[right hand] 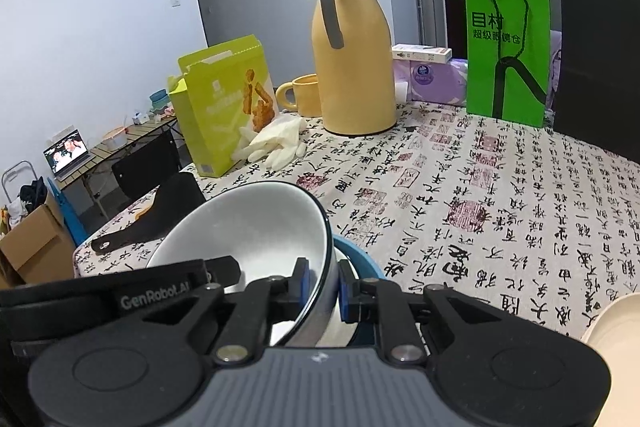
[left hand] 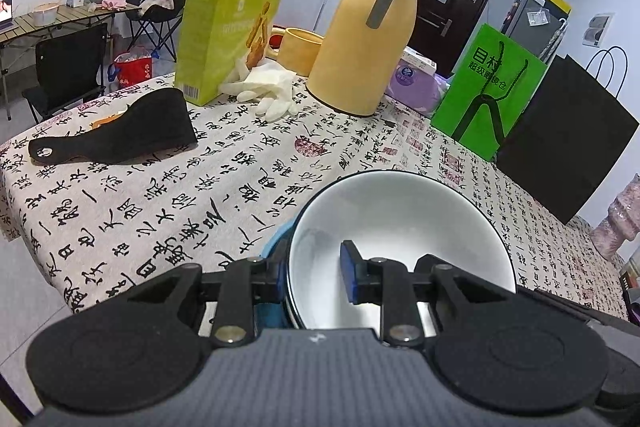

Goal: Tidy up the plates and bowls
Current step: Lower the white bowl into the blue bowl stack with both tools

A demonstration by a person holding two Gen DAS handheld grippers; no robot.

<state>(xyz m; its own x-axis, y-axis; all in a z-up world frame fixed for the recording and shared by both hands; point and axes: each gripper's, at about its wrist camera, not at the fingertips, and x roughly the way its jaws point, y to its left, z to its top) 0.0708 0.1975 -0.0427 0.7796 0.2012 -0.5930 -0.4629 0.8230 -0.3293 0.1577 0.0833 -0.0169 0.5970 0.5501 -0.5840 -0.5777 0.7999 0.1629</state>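
Both tools grip the same white bowl (left hand: pixel 400 227): the left gripper (left hand: pixel 312 277) pinches its left wall, one pad inside and the other hidden outside, and the right gripper (right hand: pixel 322 285) is closed to the wall's thickness on the opposite side, blue pads on either face. The bowl sits tilted in or just over a blue bowl (right hand: pixel 360 259) close to the near edge of the table (right hand: pixel 500 195); whether the two touch cannot be told. The main risk appears to be the glazed rim slipping from such narrow pads if the two hands pull unevenly, which would likely drop the bowl onto the blue one or off the near edge. A cream plate (right hand: pixel 616 323) lies just beside on the right, so a rightward swing could clip it. Open room lies over the middle of the patterned cloth; the far edge is crowded by the yellow jug (right hand: pixel 354 67), green box (right hand: pixel 228 107), gloves (right hand: pixel 276 143) and bags, and a black pouch (left hand: pixel 120 131) occupies the left edge.
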